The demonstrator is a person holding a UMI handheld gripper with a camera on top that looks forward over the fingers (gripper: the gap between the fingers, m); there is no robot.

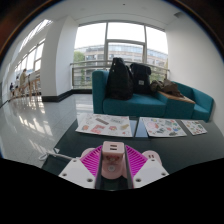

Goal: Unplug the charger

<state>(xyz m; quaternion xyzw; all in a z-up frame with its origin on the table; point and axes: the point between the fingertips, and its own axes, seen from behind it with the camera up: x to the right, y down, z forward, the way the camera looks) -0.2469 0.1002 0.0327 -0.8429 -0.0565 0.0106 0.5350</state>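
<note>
My gripper (pixel 112 166) is shut on a pinkish-white charger block (pixel 111 159). The block stands upright between the two magenta pads (pixel 92 161), with its top face and a small slot showing above the fingers. It is held up in the air, above and well short of the low table (pixel 130 128). No cable or socket is visible on it.
A low dark table with several printed sheets (pixel 104 124) lies ahead. Beyond it stands a teal sofa (pixel 150 101) with dark bags (pixel 130 76) on it, under large windows. Shiny open floor (pixel 35 120) stretches to the left.
</note>
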